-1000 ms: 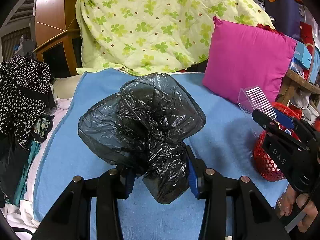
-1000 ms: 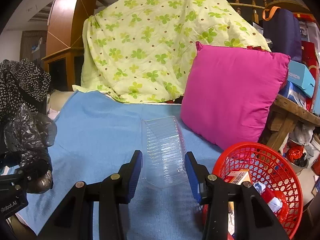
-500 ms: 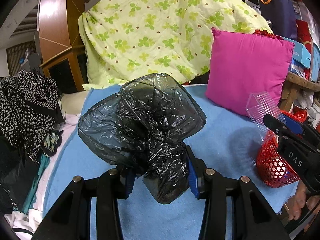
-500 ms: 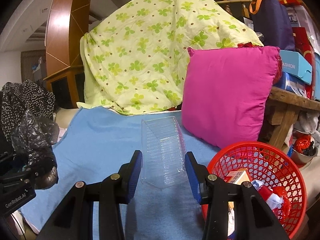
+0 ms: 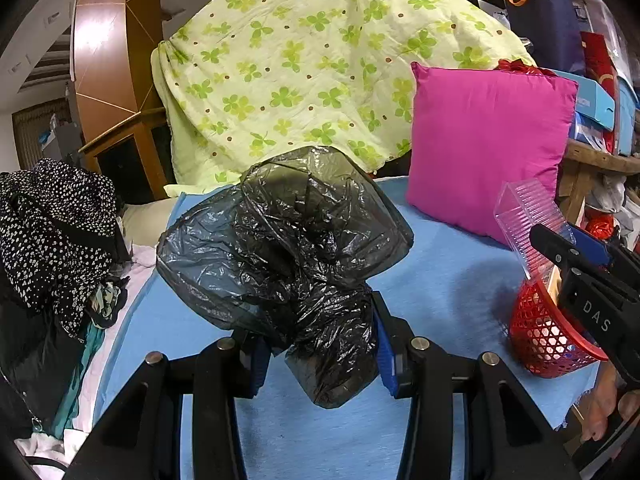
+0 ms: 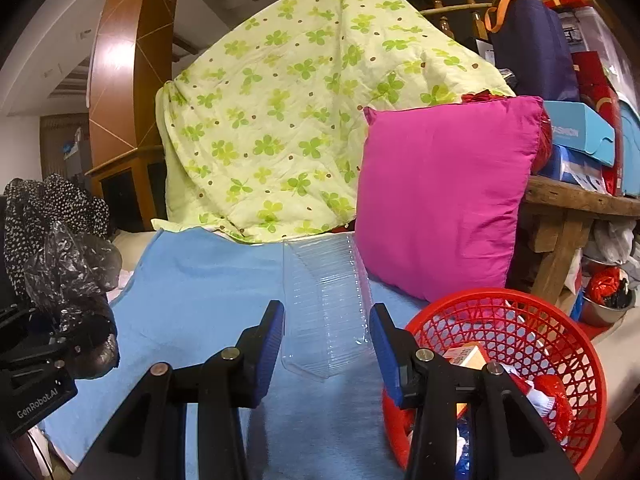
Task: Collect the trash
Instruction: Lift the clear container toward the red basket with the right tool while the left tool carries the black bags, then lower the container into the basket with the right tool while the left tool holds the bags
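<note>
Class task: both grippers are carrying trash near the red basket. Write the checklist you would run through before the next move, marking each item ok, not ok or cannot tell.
1. Left gripper clamps the black plastic bag: ok.
2. Right gripper holds the clear plastic container between its pads: ok.
3. Red basket within view, beside the right gripper: ok.
4. Room left in the basket: ok, though it already holds items.
5. Container directly above the basket: not ok, it is over the blue towel.
6. Bag empty or full: cannot tell.

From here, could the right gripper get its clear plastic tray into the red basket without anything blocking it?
Probably yes. The right gripper holds the clear plastic tray beside the red basket, whose open top faces up with only small trash inside; nothing stands between them.
</note>
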`<state>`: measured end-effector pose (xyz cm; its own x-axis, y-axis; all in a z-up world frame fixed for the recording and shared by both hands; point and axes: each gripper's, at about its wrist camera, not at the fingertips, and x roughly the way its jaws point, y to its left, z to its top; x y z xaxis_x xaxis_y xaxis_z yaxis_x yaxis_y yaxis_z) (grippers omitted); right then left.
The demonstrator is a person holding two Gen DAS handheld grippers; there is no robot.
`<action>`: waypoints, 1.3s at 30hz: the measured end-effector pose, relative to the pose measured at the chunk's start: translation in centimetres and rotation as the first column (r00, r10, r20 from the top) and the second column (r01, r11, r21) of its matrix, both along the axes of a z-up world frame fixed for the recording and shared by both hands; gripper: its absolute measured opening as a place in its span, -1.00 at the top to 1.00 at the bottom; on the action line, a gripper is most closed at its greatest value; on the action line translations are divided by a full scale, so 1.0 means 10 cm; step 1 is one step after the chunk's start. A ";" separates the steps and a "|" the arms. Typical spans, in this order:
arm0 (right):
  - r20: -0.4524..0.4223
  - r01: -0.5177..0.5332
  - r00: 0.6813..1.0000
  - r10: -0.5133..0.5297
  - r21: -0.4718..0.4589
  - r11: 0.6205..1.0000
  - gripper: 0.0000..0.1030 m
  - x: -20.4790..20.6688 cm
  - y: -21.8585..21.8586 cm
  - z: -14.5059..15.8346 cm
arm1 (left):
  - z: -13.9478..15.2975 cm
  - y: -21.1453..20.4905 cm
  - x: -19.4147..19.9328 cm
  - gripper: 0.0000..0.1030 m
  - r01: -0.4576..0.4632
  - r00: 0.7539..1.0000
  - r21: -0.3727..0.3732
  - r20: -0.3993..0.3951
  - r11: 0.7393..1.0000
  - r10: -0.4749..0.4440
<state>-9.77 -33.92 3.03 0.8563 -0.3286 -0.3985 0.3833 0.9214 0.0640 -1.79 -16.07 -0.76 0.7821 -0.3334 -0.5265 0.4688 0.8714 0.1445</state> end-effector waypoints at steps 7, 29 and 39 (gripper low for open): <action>0.030 0.017 0.999 -0.017 0.004 1.000 0.09 -0.11 -0.10 0.04 | 0.01 -0.06 -0.02 0.10 0.021 1.000 0.004 0.002 1.000 -0.021; 0.087 0.071 0.994 -0.073 0.026 0.997 0.08 -0.39 -0.37 0.12 | 0.00 -0.35 -0.11 0.10 0.097 0.995 0.015 -0.003 0.995 -0.097; 0.095 0.100 0.990 -0.103 0.038 0.994 0.08 -0.48 -0.50 0.12 | -0.02 -0.44 -0.14 0.10 0.130 0.991 0.021 -0.016 0.991 -0.129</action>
<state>-14.54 -38.89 4.27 0.8544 -0.4033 -0.3277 0.4649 0.8749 0.1353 -3.16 -20.48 -0.93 0.7255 -0.4195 -0.5456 0.5796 0.7999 0.1557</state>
